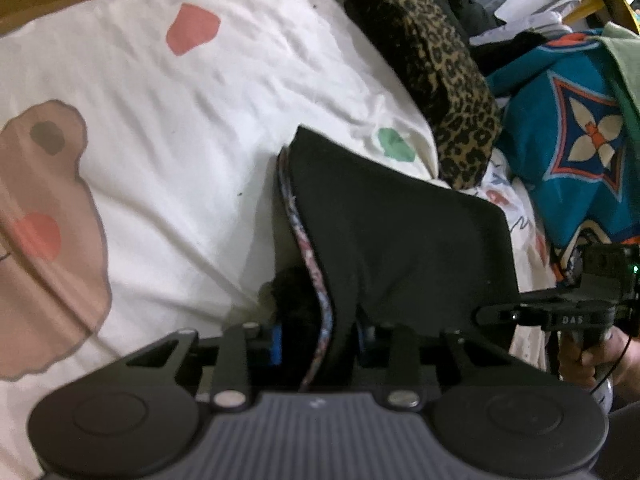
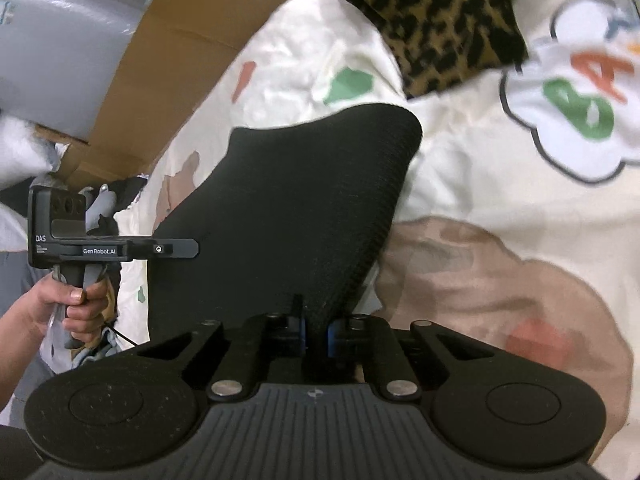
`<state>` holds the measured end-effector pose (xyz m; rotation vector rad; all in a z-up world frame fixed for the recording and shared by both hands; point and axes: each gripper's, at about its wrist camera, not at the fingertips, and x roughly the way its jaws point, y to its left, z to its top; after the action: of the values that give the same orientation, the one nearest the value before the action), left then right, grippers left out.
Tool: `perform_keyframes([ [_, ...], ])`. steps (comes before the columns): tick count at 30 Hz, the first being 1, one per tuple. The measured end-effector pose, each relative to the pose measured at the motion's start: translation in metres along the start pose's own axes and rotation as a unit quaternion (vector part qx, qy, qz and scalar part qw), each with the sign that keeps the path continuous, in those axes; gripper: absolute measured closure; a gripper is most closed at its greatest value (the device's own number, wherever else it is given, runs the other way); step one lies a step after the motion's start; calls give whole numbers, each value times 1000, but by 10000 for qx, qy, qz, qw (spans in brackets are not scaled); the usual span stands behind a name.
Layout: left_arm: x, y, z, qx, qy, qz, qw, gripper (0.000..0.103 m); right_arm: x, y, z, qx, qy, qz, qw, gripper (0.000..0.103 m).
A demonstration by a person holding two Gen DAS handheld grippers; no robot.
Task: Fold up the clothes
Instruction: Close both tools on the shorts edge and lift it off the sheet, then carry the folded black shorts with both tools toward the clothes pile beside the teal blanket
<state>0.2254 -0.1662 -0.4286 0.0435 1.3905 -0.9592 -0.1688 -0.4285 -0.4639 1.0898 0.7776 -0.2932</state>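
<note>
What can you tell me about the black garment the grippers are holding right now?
The black garment is a dark, finely ribbed knit with a patterned multicoloured trim along one edge. It is lifted off the cream printed bedsheet, hanging slack between the left hand-held gripper and the right hand-held gripper, each shut on an edge. Its far end rises to a rounded fold near the leopard-print cloth. What kind of garment it is cannot be told.

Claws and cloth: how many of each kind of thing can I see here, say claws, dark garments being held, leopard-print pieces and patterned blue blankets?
Claws: 2, the left claw and the right claw
Black garment held up by both: 1
Leopard-print cloth: 1
Blue patterned blanket: 1
Cartoon-print bedsheet underneath: 1
Total: 6
</note>
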Motion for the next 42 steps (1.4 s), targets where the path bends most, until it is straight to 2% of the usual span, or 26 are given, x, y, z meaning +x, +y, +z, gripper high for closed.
perform_keyframes([
  [11,-32,-18,-12,-235,-437,173,9986,70,-18,24,14,-415,-172,45,9990,95],
  [23,-51,-50,5,-148,-776,310,9964,71,-51,44,42,-666,-748,153,9949,95],
  [28,-59,-62,9,-100,-934,275,9952,71,-67,63,52,-1051,-891,-229,9902,96],
  [34,-63,-80,20,15,-1131,266,9932,71,-89,80,66,-1262,-1188,-385,9841,96],
  [42,-61,-102,27,85,-1353,162,9906,71,-112,82,81,-1331,-1517,-576,9777,96],
])
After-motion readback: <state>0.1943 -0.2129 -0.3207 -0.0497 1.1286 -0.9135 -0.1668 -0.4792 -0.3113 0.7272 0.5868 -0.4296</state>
